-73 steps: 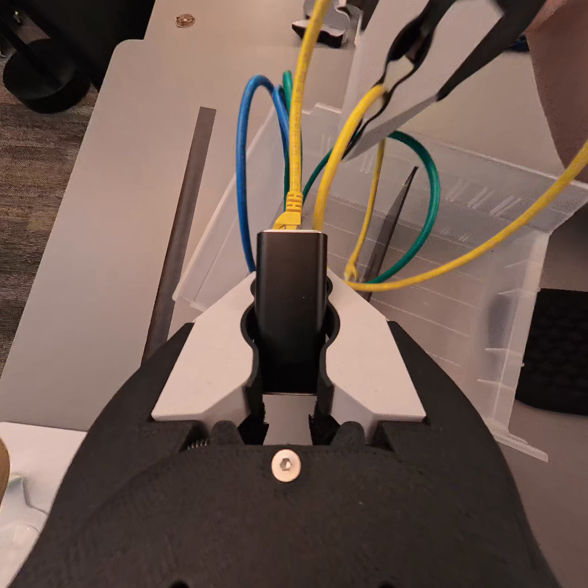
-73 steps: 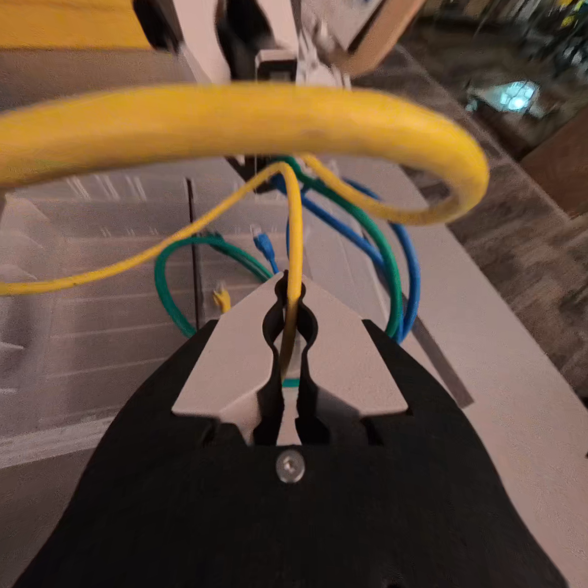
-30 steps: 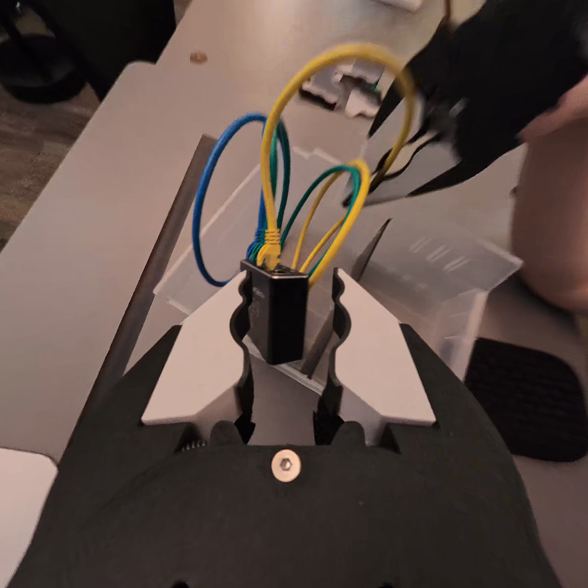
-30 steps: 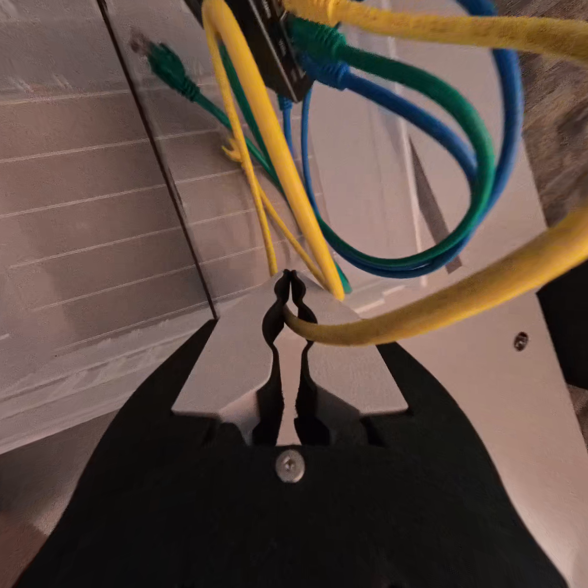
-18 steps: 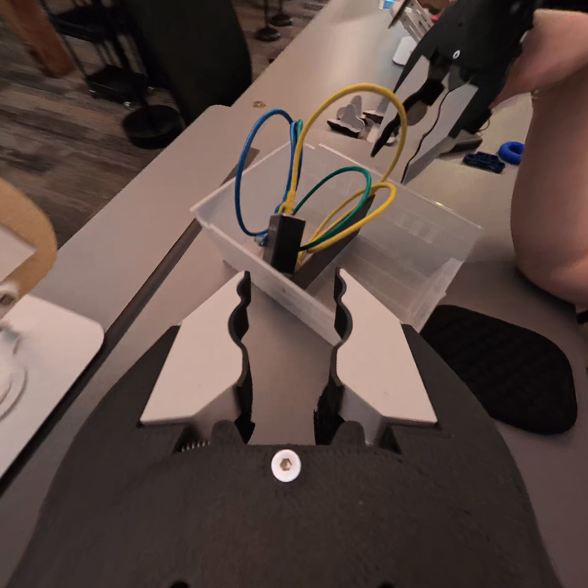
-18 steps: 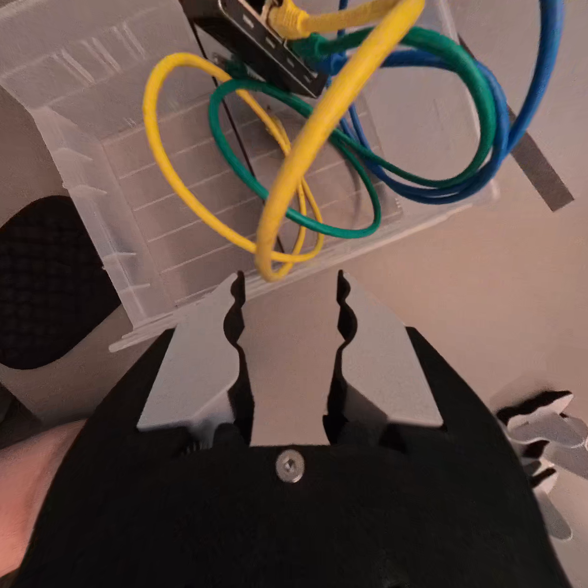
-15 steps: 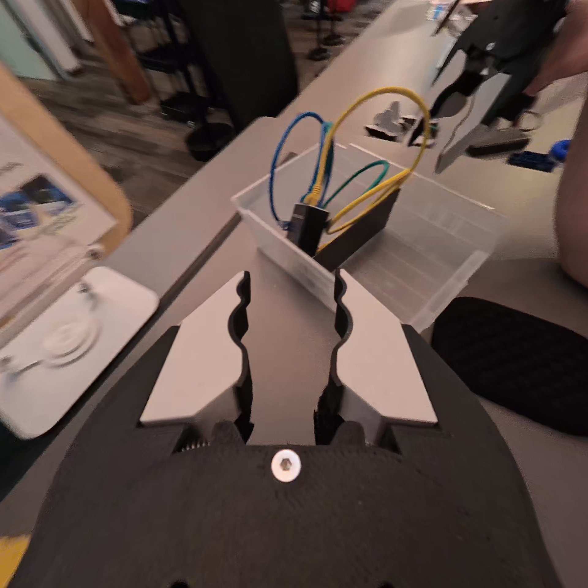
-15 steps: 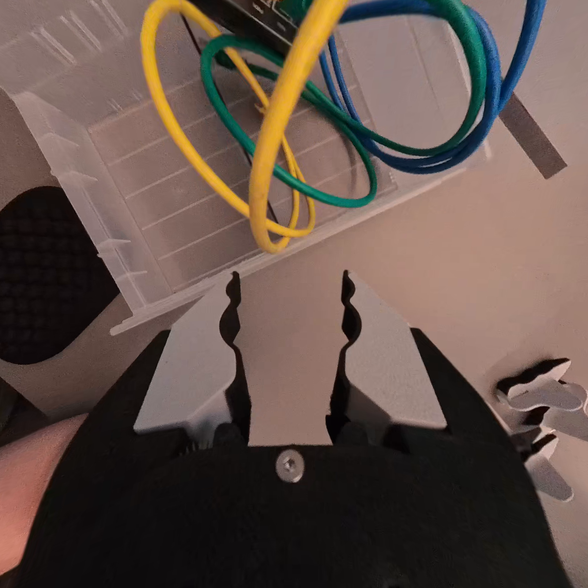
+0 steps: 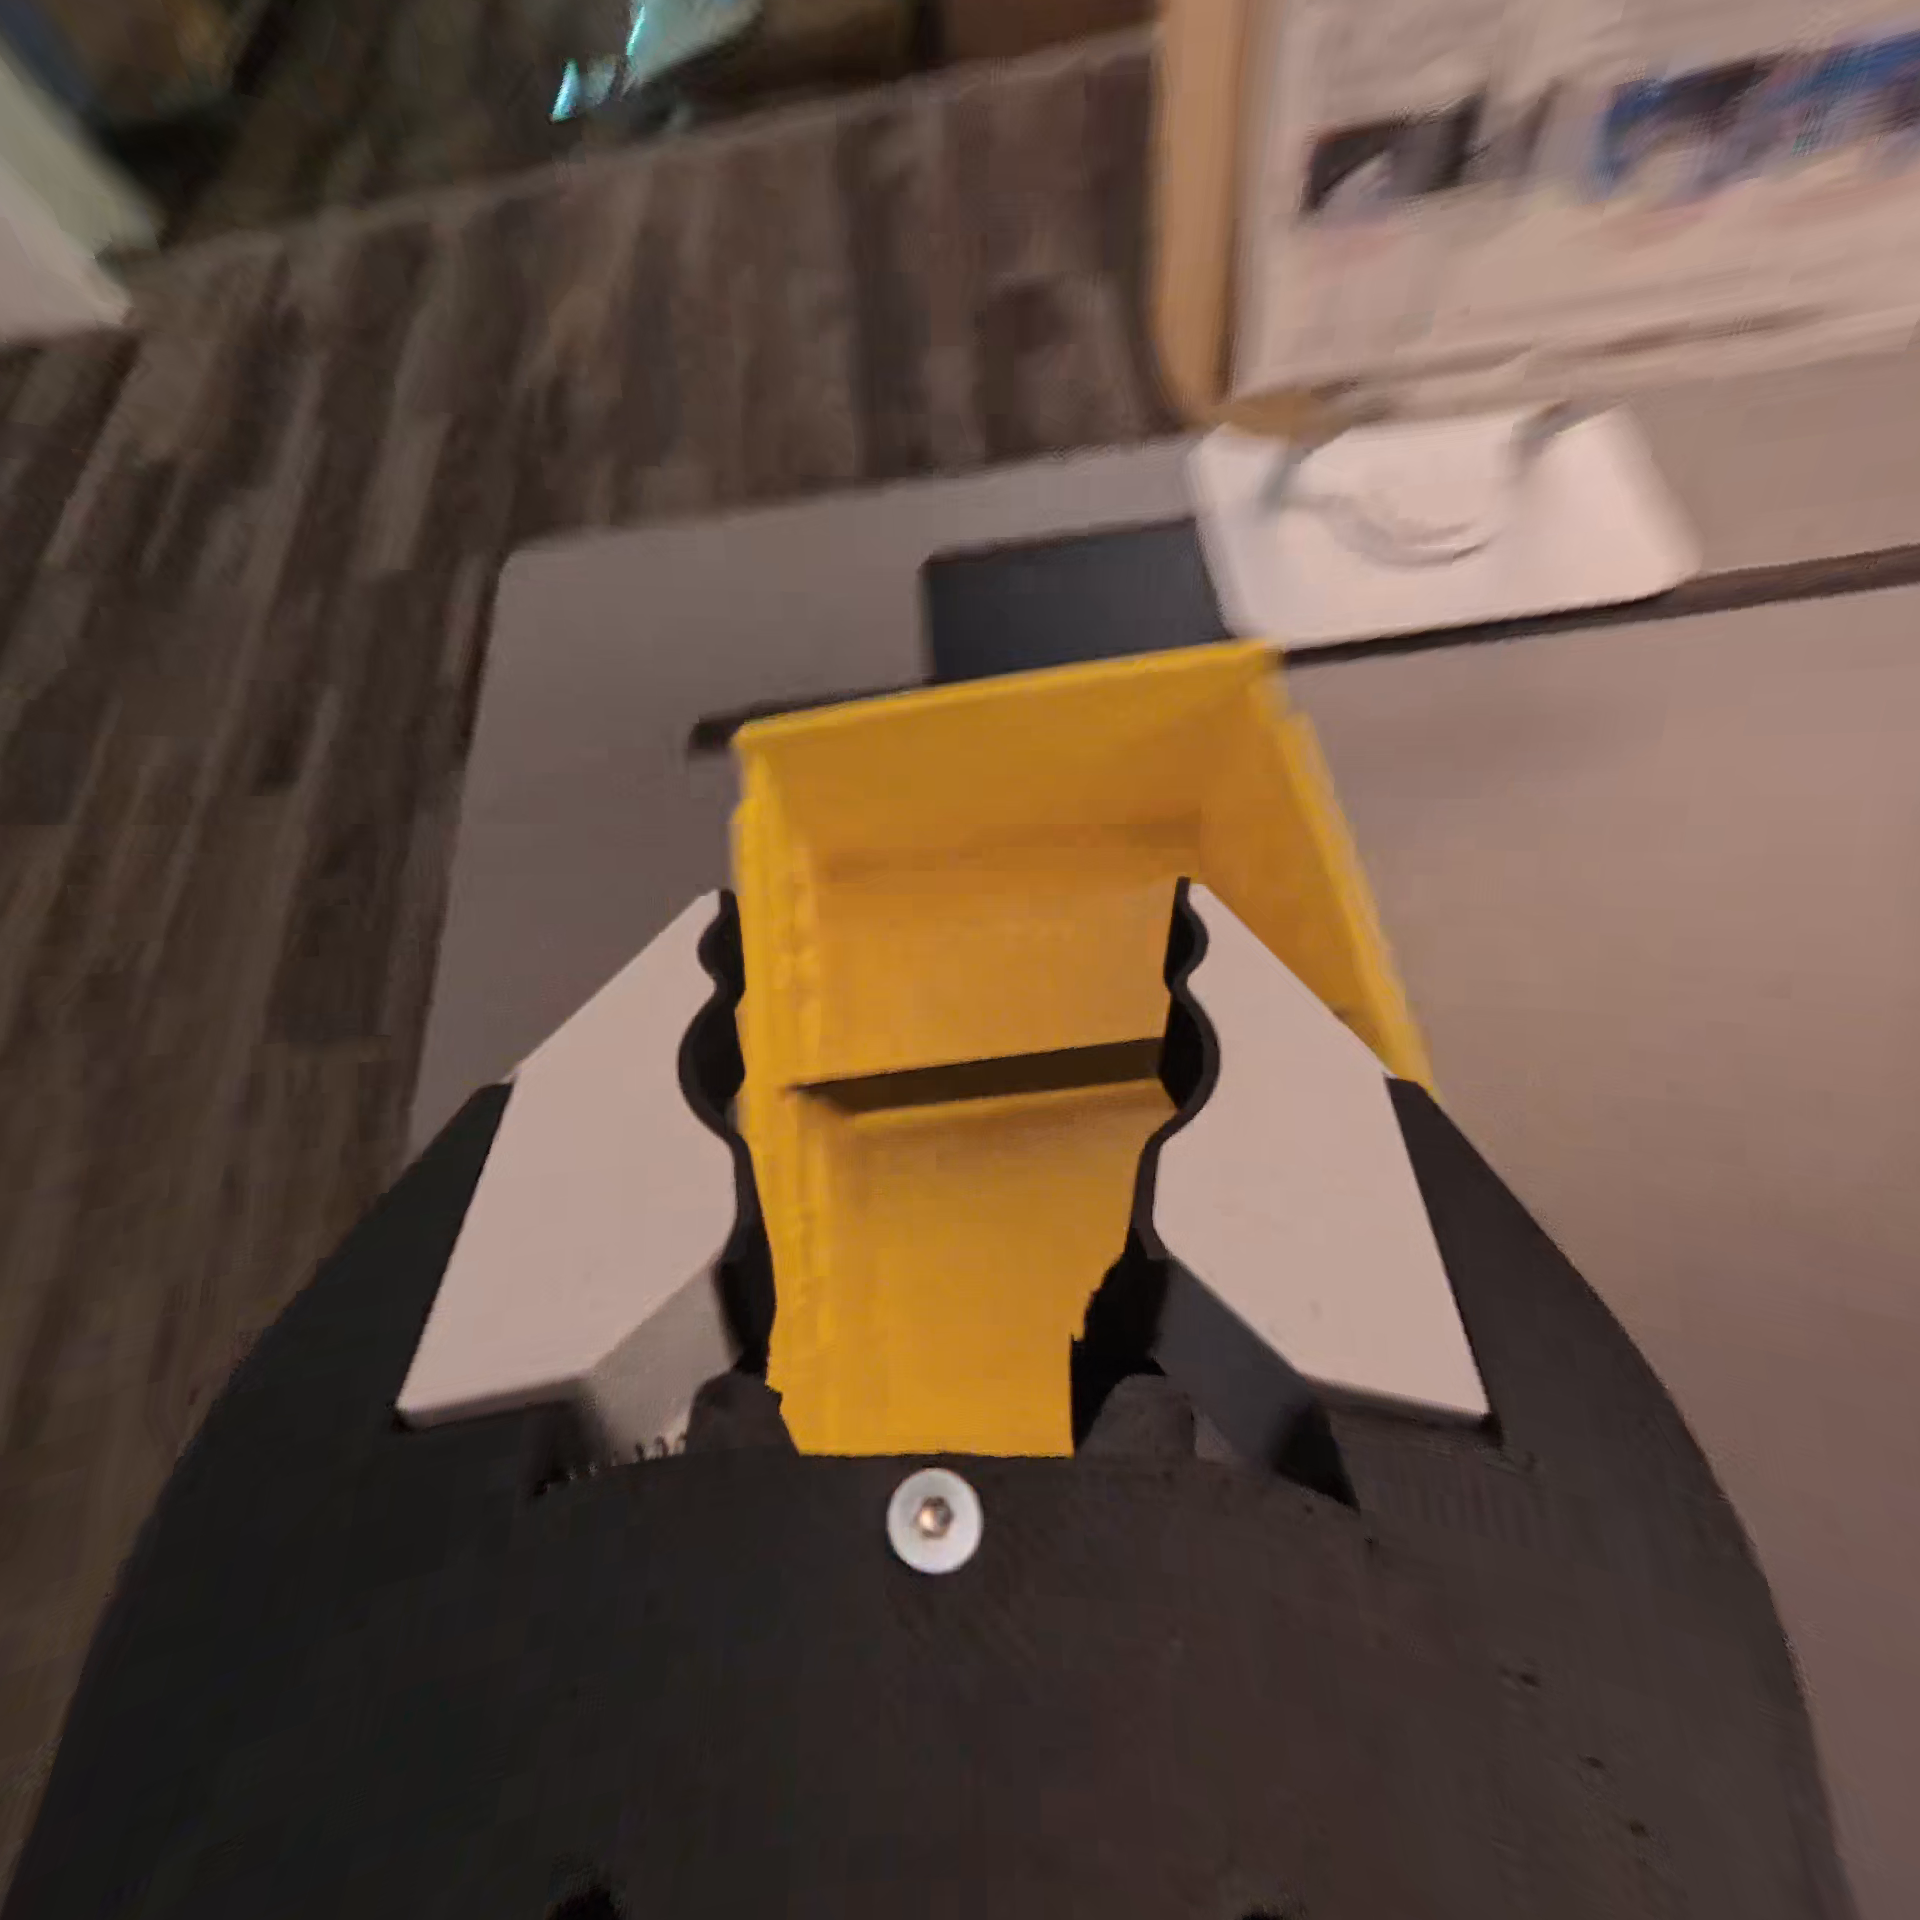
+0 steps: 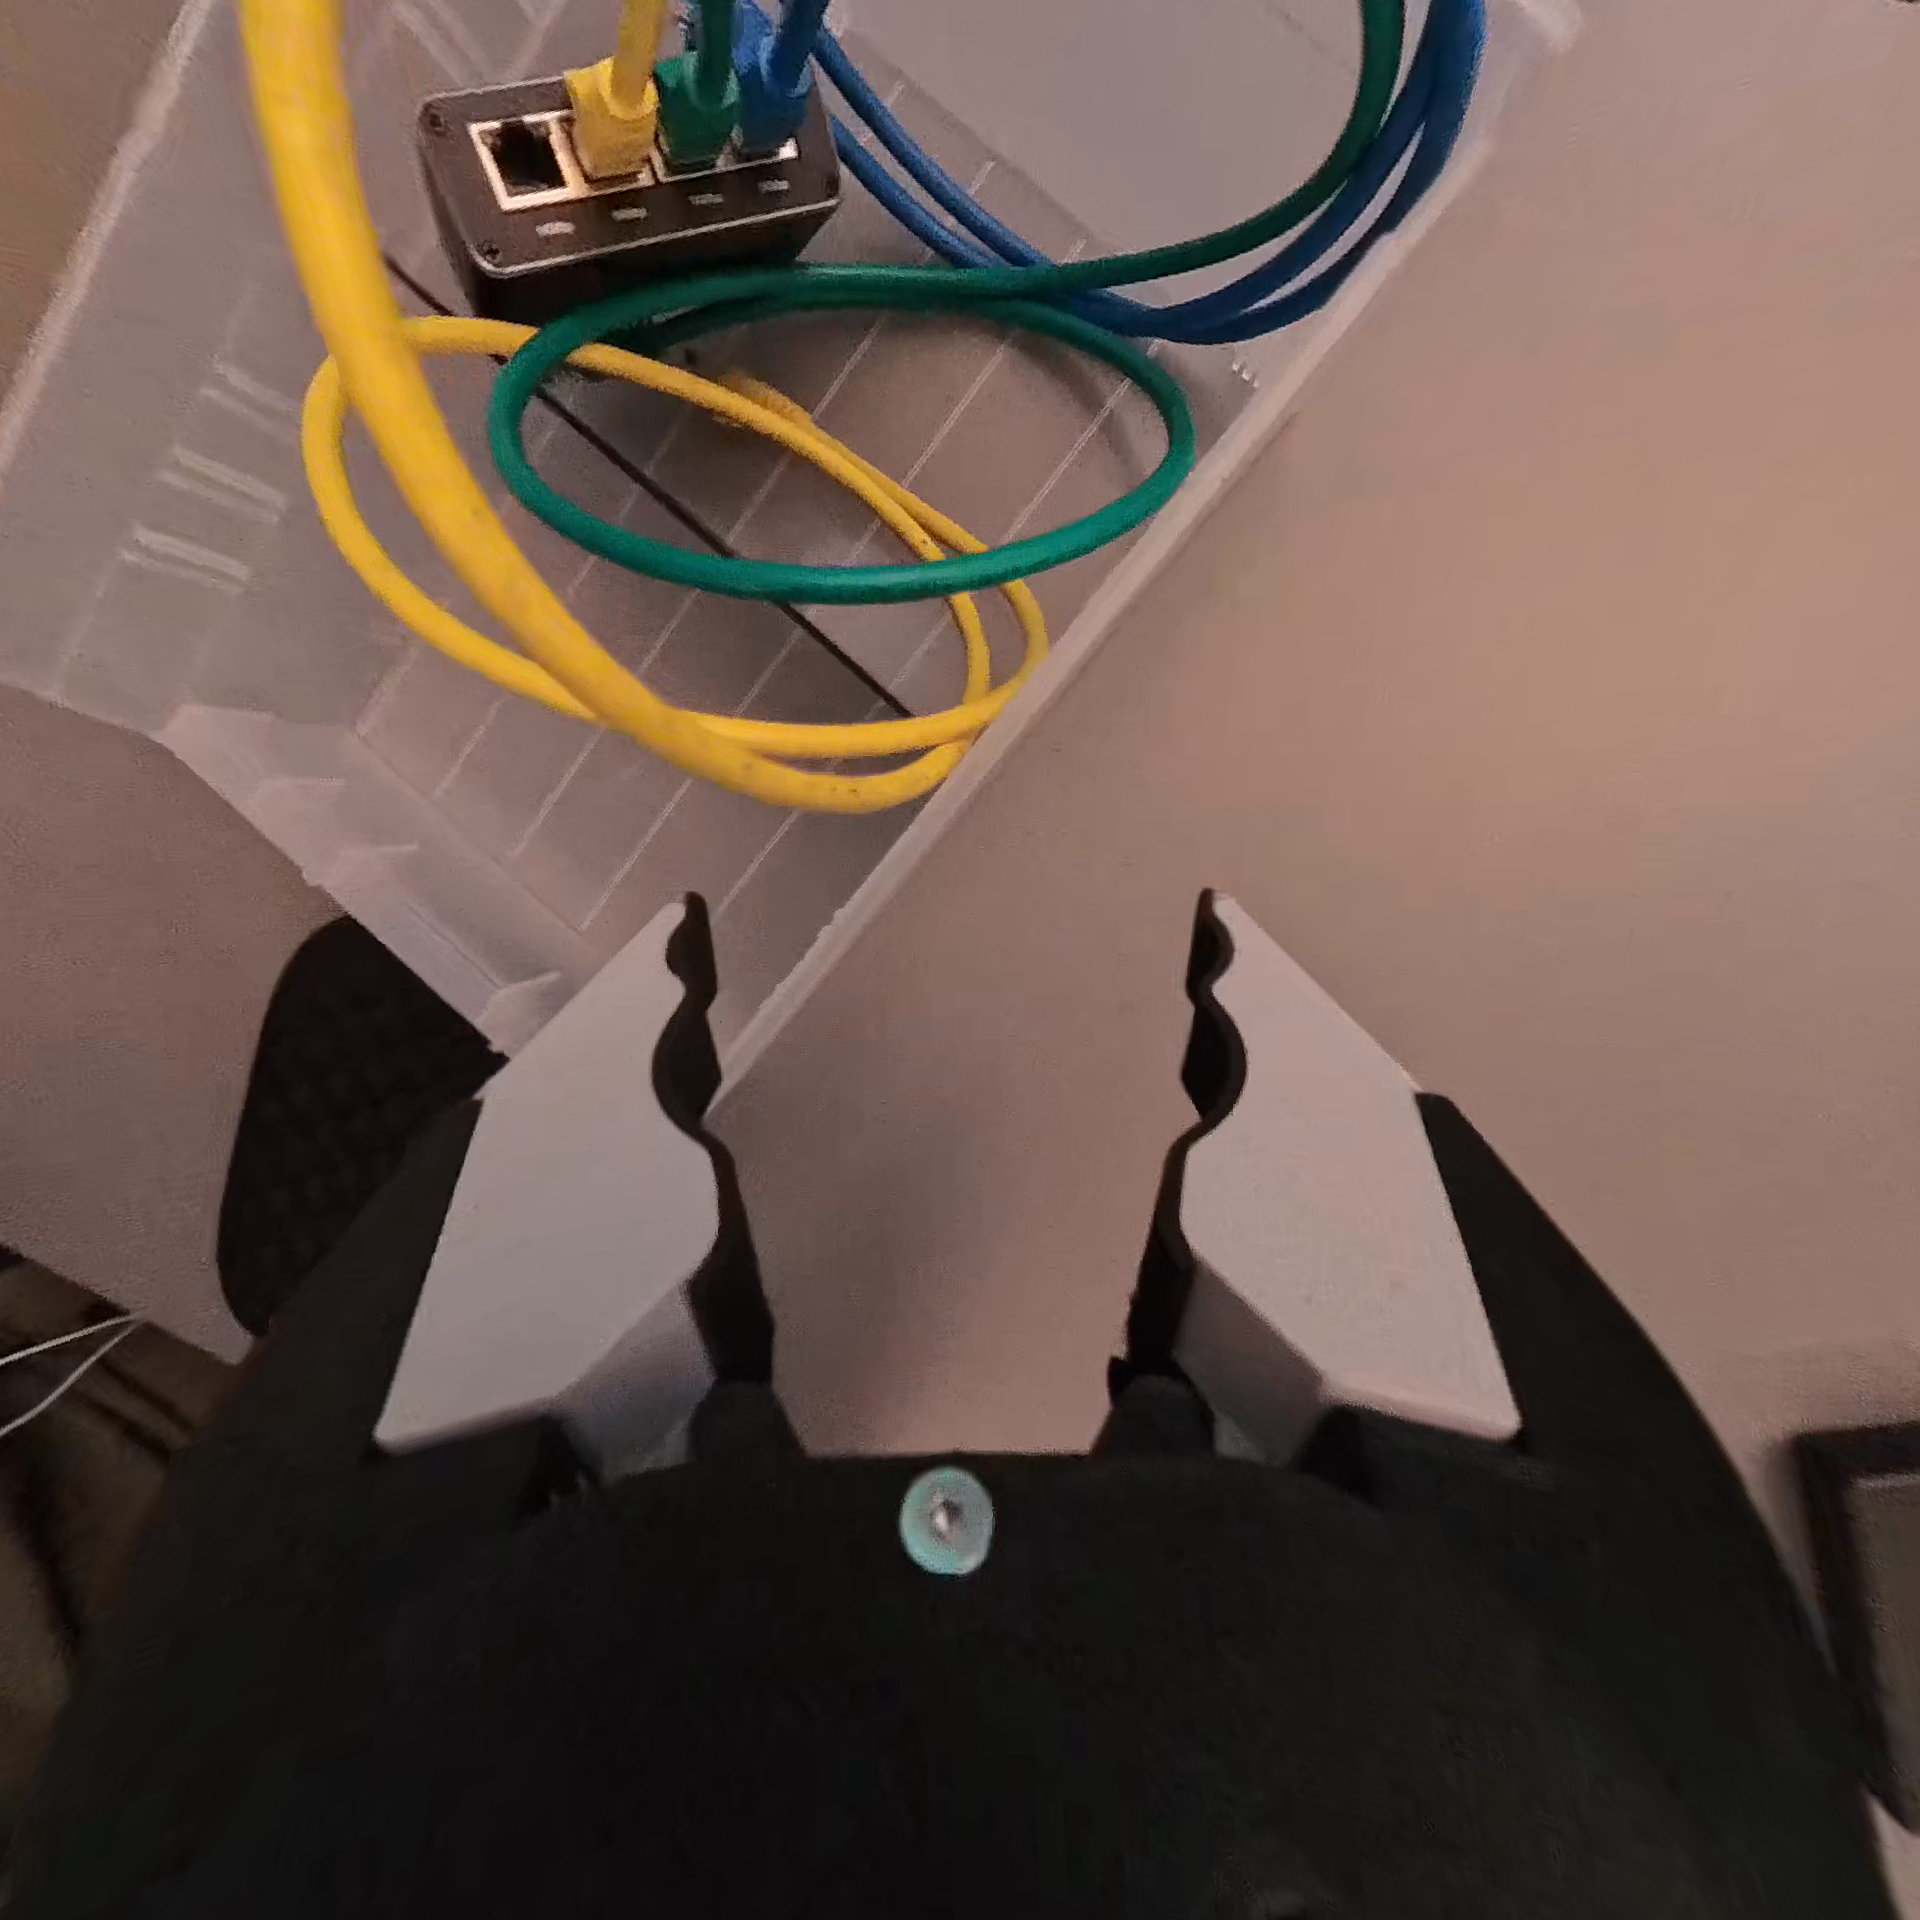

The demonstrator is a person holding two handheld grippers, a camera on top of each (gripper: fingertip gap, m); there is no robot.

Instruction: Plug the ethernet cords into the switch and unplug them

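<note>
In the right wrist view a black switch (image 10: 623, 197) lies in a clear plastic bin (image 10: 208, 582). A yellow cord (image 10: 416, 468), a green cord (image 10: 831, 577) and a blue cord (image 10: 1299, 301) are plugged into it side by side. Its leftmost port (image 10: 520, 156) is empty. A loose yellow plug (image 10: 764, 400) lies on the bin floor. My right gripper (image 10: 945, 914) is open and empty, above the table just outside the bin. My left gripper (image 9: 951, 904) is open, with a yellow printed holder (image 9: 977, 977) between its fingers. The switch is out of the left wrist view.
A black mesh mat (image 10: 343, 1091) lies beside the bin. A dark flat object (image 10: 1870, 1558) shows at the right edge. In the left wrist view a white stand base (image 9: 1455, 520) with a sign board (image 9: 1558, 156) and a dark pad (image 9: 1070, 613) sit near the table's end, with wood floor beyond. The left gripper's tips are roughly 70 cm from the right gripper's. The left gripper is farther from the black switch (image 10: 623, 197), some 55 cm, than the right, some 15 cm.
My left gripper let go of the switch into the bin, then swung away to the yellow holder. My right gripper let go of the yellow cord, opened and drew back from the bin.
</note>
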